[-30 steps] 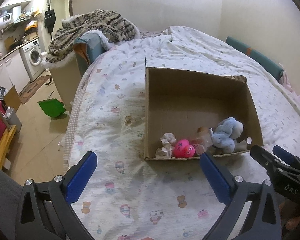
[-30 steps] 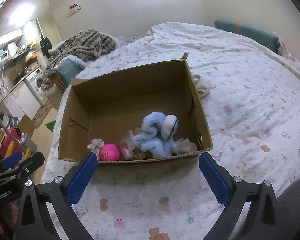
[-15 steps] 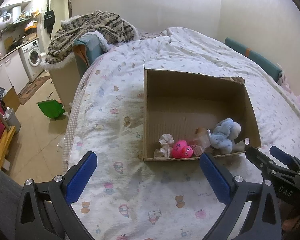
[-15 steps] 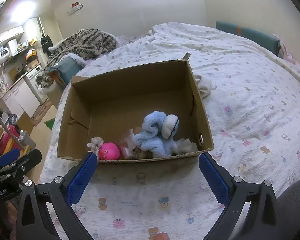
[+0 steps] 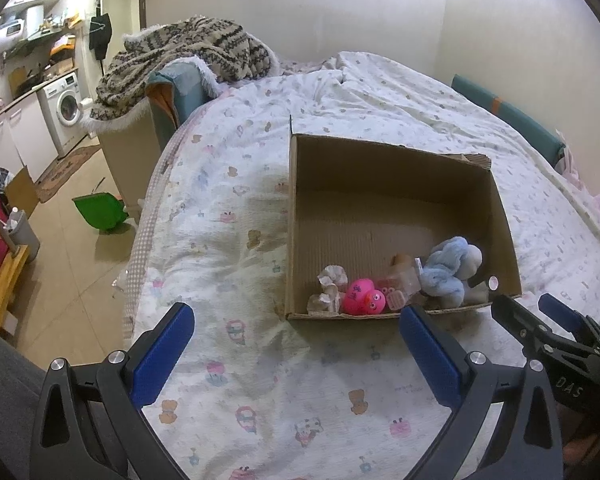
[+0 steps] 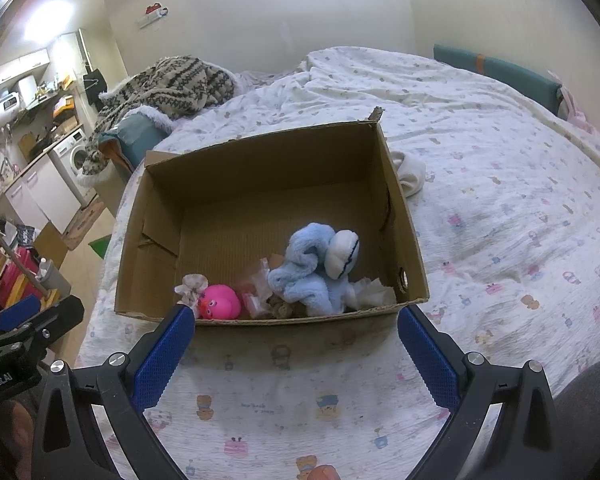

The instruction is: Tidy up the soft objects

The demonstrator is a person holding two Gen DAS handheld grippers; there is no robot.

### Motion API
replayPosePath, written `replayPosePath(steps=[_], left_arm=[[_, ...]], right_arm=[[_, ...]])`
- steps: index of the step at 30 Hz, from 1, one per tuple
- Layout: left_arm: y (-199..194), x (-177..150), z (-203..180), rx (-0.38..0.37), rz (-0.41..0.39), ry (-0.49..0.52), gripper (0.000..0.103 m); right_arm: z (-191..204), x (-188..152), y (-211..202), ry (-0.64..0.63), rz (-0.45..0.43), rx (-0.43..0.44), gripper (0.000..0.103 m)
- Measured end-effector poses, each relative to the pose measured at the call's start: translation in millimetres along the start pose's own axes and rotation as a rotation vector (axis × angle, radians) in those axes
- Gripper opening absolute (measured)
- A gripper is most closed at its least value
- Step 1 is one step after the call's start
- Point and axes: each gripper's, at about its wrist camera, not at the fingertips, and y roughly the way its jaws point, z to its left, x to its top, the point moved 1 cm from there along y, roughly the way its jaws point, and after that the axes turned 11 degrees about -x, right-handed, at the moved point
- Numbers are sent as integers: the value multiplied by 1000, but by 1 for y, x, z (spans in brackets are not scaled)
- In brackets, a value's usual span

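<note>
An open cardboard box sits on the bed. Along its near wall lie a light blue plush, a pink rubber toy, a small pale scrunchie and some clear wrappers. A white sock lies on the sheet just right of the box. My left gripper is open and empty above the sheet, left of the box front. My right gripper is open and empty just in front of the box's near wall.
The bed carries a white printed sheet. A patterned knit blanket is heaped over a chair at the bed's far left. Off the left edge are floor, a green dustpan, a washing machine and a yellow rack.
Both grippers have drawn back a little from the box, which sits slightly farther and higher in both views. Nothing in the box has moved.
</note>
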Motion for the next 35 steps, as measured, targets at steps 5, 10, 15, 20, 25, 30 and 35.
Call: replayPosePath(steps=[5,10,15,20,25,30,35], left_arm=[[0,0,2,4,-5,-9,103],[0,0,3,0,-1,-28,103],[1,0,4,1,2,-41,103],[2,-1,4,8,8,-43,103],[3,-1,5,8,12,-45,103],[5,-3,5,10,20,-45,103],[9,-5,6,10,36,-47,103]], right_arm=[[-1,1,1,-1,0,1,103],[-4,3,2,5,6,3,103],[-5,2,3,10,9,0,103],[-5,2,5,8,9,-16,103],[-5,2,4,3,3,-20,103],[-4,2,4,4,5,-21,103],[-4,2,4,5,8,-19,103]])
